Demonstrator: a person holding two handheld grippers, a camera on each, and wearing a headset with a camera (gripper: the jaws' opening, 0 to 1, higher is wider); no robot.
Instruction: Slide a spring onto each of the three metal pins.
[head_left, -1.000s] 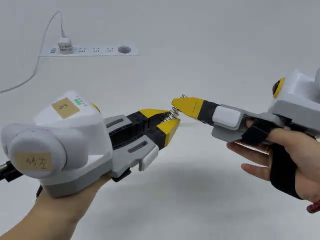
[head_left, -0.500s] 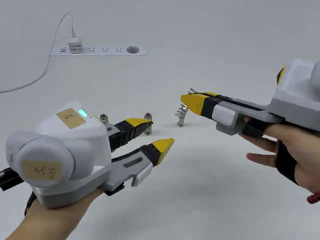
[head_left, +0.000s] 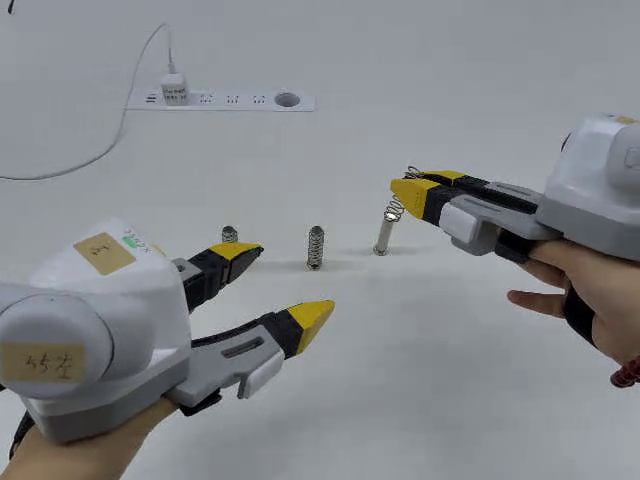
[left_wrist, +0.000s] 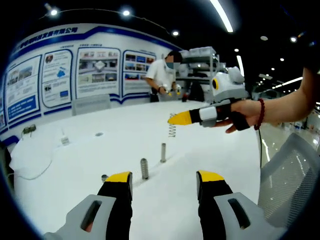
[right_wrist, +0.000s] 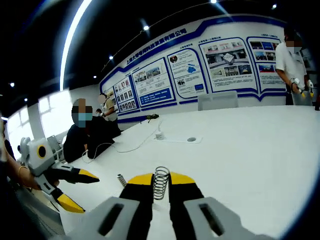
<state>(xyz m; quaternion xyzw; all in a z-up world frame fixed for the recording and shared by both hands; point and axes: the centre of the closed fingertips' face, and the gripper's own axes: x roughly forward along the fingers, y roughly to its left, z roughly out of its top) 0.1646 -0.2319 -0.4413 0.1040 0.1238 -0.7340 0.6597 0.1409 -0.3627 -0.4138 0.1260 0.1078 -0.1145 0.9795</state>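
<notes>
The right gripper (head_left: 405, 188) was closed on a spring (head_left: 394, 209), which hung at the top of the bare pin (head_left: 383, 237) (I cannot tell if they touched). The left gripper (head_left: 290, 277) stood wide open and empty, near the middle pin (head_left: 316, 247) and the left pin (head_left: 229, 234), each wearing a spring.

The place looks like a company showroom used as a work hall. Blue-edged display boards (left_wrist: 95, 65) with photos and text line the wall from nine to twelve o'clock in the left gripper view. Above them, spotlights (left_wrist: 126, 13) and a strip light (left_wrist: 223, 15) shine in a dark ceiling. A storage rack (left_wrist: 200, 60) stands at one o'clock. The large white table (head_left: 450, 60) carries a power strip (head_left: 230, 100) at eleven o'clock in the head view. A seated person (right_wrist: 85, 132) waits at nine o'clock in the right gripper view.
</notes>
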